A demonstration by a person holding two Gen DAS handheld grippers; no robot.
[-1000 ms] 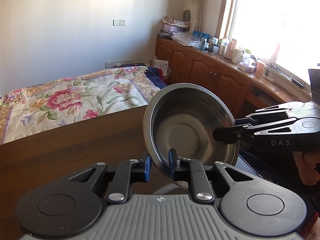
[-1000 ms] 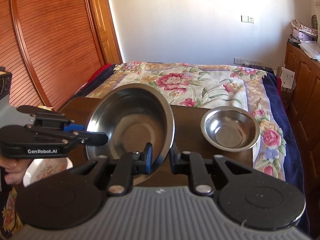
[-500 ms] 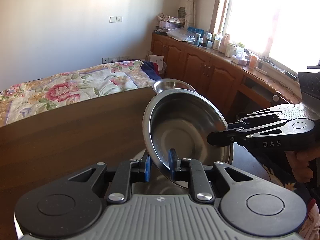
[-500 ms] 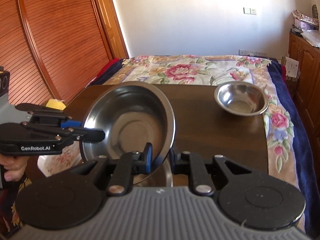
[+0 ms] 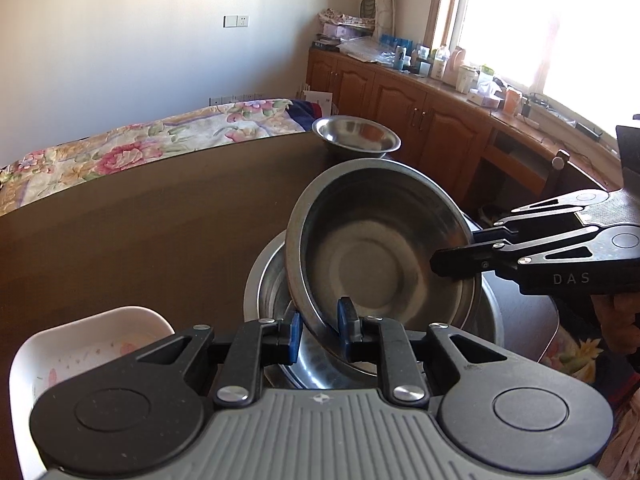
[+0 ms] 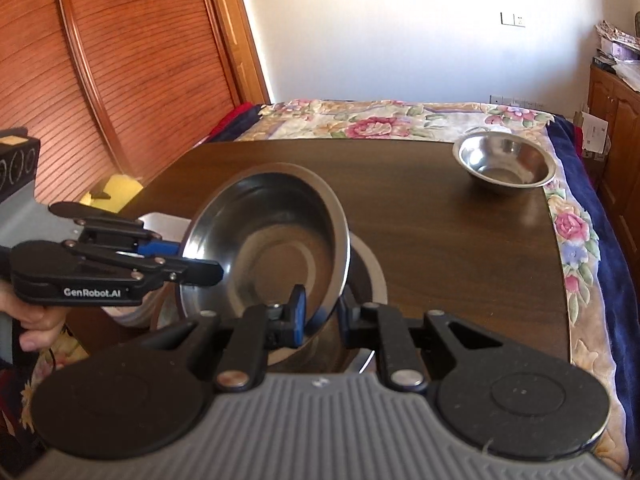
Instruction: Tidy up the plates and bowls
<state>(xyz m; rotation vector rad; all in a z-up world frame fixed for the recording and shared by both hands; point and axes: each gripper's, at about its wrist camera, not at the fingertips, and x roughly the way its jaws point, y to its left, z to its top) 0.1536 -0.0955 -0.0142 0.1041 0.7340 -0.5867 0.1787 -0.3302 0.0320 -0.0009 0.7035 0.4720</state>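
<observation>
STEP: steel bowl (image 5: 376,256) is to be lowered level into the larger steel bowl (image 5: 272,280) beneath it on the table (image 5: 140,240) — both rims released together | TONGS: left tongs (image 5: 318,330) and right tongs (image 6: 320,316) are clamped on opposite rims | POSE: both are pitched downward, bowl held tilted just above the nest.

Each wrist camera looks forward and downward from close behind its own jaws, from opposite sides, both sharing the tilted steel bowl (image 5: 380,256) and the wooden table (image 6: 460,240).
</observation>
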